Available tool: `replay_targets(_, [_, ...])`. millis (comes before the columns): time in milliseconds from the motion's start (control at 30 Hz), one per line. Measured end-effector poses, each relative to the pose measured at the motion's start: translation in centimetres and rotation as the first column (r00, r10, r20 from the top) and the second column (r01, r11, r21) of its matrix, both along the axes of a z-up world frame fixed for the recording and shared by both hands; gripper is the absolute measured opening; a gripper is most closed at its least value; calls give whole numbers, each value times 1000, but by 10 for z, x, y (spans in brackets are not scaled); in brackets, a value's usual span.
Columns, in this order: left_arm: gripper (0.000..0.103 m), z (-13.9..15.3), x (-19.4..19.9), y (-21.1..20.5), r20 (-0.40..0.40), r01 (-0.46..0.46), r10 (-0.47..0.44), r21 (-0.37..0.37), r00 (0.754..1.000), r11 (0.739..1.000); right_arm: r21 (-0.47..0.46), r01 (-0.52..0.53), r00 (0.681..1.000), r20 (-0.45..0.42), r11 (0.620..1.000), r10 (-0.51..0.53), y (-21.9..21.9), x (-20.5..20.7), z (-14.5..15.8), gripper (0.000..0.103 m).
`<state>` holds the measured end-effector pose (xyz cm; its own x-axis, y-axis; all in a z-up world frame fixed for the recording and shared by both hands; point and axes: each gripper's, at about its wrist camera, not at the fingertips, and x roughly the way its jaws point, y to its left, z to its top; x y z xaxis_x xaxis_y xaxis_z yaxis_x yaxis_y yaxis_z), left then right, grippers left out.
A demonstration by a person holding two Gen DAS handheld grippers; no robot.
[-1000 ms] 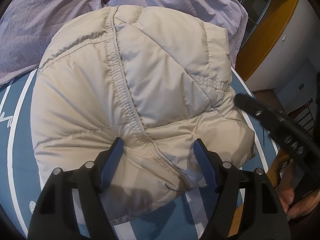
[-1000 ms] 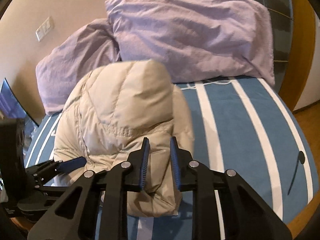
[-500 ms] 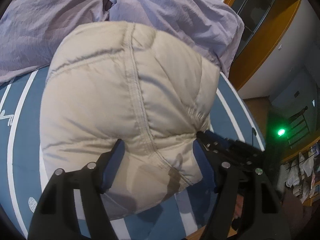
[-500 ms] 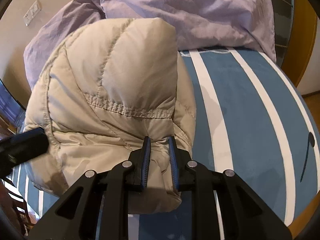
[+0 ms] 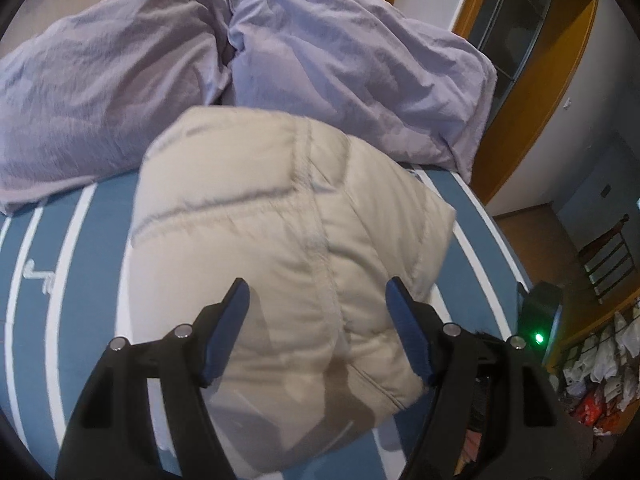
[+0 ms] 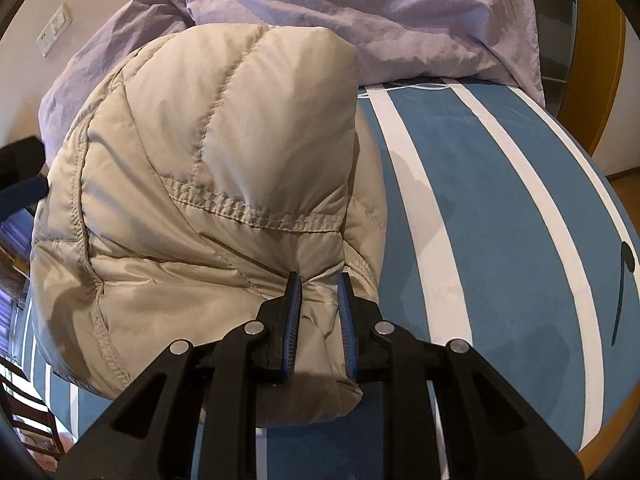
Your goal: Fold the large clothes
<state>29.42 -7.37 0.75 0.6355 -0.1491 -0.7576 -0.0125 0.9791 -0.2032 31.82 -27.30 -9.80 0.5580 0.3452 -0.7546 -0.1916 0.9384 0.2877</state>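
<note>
Lying folded into a thick bundle, the beige puffer jacket [image 6: 208, 200] rested on the bed [image 6: 500, 208], which had a blue cover with white stripes, just in front of two lilac pillows [image 5: 340, 64]. The right hand-held gripper [image 6: 318, 284] had its jaws almost closed and pinched a fold of the jacket at the near edge. The left hand-held gripper [image 5: 318, 292] stood wide open above the jacket; its blue pads [image 5: 228, 328] did not press the fabric. A green light [image 5: 539, 337] glowed beside the bed.
</note>
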Motion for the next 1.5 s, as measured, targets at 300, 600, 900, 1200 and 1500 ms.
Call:
replay_targets(300, [70, 2, 31, 38, 13, -101, 100, 110, 995, 989, 7, 6, 1000, -1, 1000, -6, -1, 0, -1, 20])
replay_targets(600, [80, -25, 46, 48, 27, -133, 130, 200, 991, 971, -4, 20, 1000, -1, 1000, -20, 1, 0, 2, 20])
replay_targets(900, [80, -57, 61, 42, 43, -139, 132, 271, 990, 953, -13, 32, 999, 41, 999, -32, -2, -3, 15, 21])
replay_targets(1200, [80, -64, 67, 46, 26, -124, 121, 245, 992, 961, 46, 38, 985, 168, 998, -45, -7, 10, 68, 34])
replay_targets(1500, [80, -65, 65, 47, 34, -121, 116, 237, 993, 964, 37, 16, 977, 212, 999, -23, 23, 55, 89, 34])
